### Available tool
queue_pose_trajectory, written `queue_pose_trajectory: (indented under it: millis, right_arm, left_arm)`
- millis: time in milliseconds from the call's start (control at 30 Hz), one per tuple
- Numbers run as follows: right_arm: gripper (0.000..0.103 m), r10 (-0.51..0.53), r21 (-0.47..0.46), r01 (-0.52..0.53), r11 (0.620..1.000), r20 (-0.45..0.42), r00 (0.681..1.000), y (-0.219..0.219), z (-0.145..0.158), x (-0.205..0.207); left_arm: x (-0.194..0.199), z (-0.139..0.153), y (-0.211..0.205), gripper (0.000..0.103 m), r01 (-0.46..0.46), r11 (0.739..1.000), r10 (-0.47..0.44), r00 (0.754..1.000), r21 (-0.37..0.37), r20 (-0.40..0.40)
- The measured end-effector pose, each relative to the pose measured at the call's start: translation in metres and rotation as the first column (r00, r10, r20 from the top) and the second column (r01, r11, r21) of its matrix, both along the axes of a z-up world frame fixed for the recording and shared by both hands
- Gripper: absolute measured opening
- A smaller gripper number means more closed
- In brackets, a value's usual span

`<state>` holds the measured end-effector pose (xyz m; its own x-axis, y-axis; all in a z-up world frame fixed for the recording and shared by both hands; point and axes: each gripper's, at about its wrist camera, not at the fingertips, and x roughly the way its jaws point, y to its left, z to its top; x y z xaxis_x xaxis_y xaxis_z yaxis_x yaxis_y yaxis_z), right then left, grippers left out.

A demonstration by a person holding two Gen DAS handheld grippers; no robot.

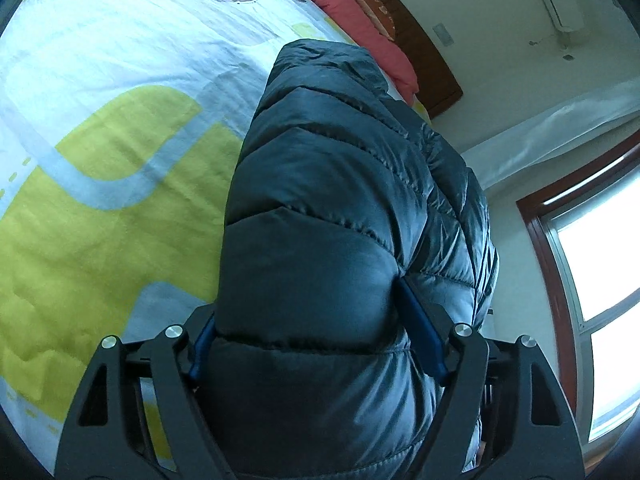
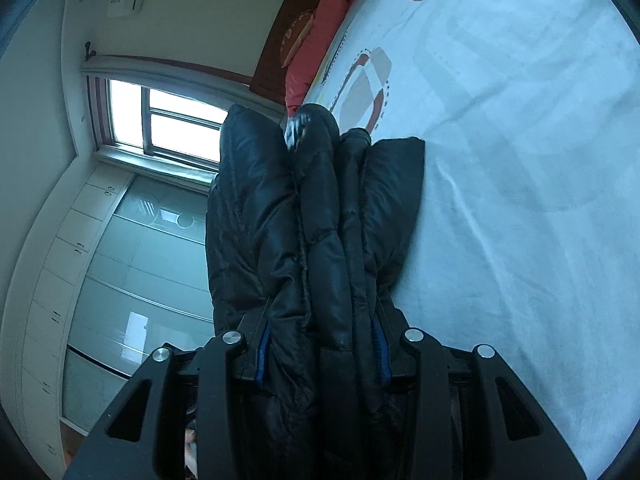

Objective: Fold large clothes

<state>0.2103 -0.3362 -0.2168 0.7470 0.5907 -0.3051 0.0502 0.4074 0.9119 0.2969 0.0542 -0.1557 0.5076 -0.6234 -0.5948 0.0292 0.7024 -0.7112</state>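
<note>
A dark quilted puffer jacket [image 1: 344, 208] fills the middle of the left wrist view, held up over the bed. My left gripper [image 1: 308, 320] is shut on a thick padded part of it, with blue pads [image 1: 424, 332] pressing in from both sides. In the right wrist view the same jacket [image 2: 304, 220] hangs in several bunched folds. My right gripper [image 2: 320, 340] is shut on those folds. The gripped edges are hidden inside the fabric.
The bed [image 1: 100, 140] has a light blue sheet with yellow-green patches, also in the right wrist view [image 2: 520, 200]. A pink pillow [image 1: 360, 28] lies by the wooden headboard [image 1: 420, 48]. A window [image 2: 160, 120] and white wardrobe [image 2: 80, 280] stand beside the bed.
</note>
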Motion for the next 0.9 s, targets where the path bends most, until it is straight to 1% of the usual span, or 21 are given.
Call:
queue_pose_trajectory:
  millis: [67,133,167,233,300,367,467,533,667,767,800,900]
  right_arm:
    - [0.039,0.006,-0.008,-0.006,1.0,-0.001,1.0,0.0,0.003,0.001]
    - [0.041,0.014,-0.014,-0.014,1.0,-0.002,1.0,0.0,0.004,0.001]
    - [0.044,0.018,-0.021,-0.018,1.0,-0.007,1.0,-0.001,0.005,0.004]
    - [0.05,0.021,-0.042,-0.022,0.999,-0.015,1.0,-0.001,0.006,0.006]
    - [0.06,0.026,-0.085,-0.028,0.996,-0.025,0.999,-0.001,0.011,0.006]
    - [0.066,0.027,-0.134,-0.032,0.99,-0.036,0.999,-0.001,0.018,0.004]
    - [0.071,0.032,-0.18,-0.037,0.983,-0.03,0.999,-0.006,0.03,0.0]
    - [0.072,0.031,-0.183,-0.033,0.983,-0.019,0.999,-0.011,0.037,0.001]
    - [0.072,0.015,-0.204,-0.017,0.979,-0.013,1.0,-0.019,0.053,0.02]
    - [0.072,0.013,-0.219,-0.02,0.976,-0.035,0.999,-0.022,0.059,0.046]
    - [0.073,0.012,-0.212,-0.02,0.977,-0.039,0.999,-0.023,0.059,0.053]
    - [0.073,0.017,-0.174,-0.026,0.984,-0.05,0.999,-0.023,0.057,0.075]
  left_arm:
    - [0.001,-0.001,0.001,0.079,0.002,1.0,-0.002,1.0,-0.004,-0.001]
    - [0.004,0.0,-0.001,0.082,0.001,1.0,-0.001,1.0,-0.017,-0.007]
    - [0.004,-0.002,0.0,0.083,0.002,1.0,-0.002,1.0,-0.025,-0.009]
    - [0.005,-0.002,0.001,0.09,0.009,0.999,-0.009,1.0,-0.039,-0.016]
    - [0.006,-0.002,0.004,0.092,0.022,0.998,-0.024,0.999,-0.055,-0.024]
    - [0.006,-0.001,0.008,0.092,0.041,0.997,-0.043,0.999,-0.066,-0.032]
    - [0.008,0.002,0.019,0.092,0.062,0.992,-0.067,0.997,-0.108,-0.042]
    - [0.013,0.004,0.031,0.092,0.046,0.992,-0.05,0.998,-0.115,-0.036]
    - [0.032,0.008,0.041,0.092,0.007,0.995,-0.011,0.999,-0.095,-0.038]
    - [0.049,0.014,0.034,0.092,0.028,0.998,-0.029,0.999,-0.063,-0.021]
    - [0.055,0.016,0.029,0.092,0.035,0.998,-0.036,0.999,-0.049,-0.019]
    - [0.07,0.016,0.018,0.092,0.052,0.998,-0.053,0.998,-0.04,-0.031]
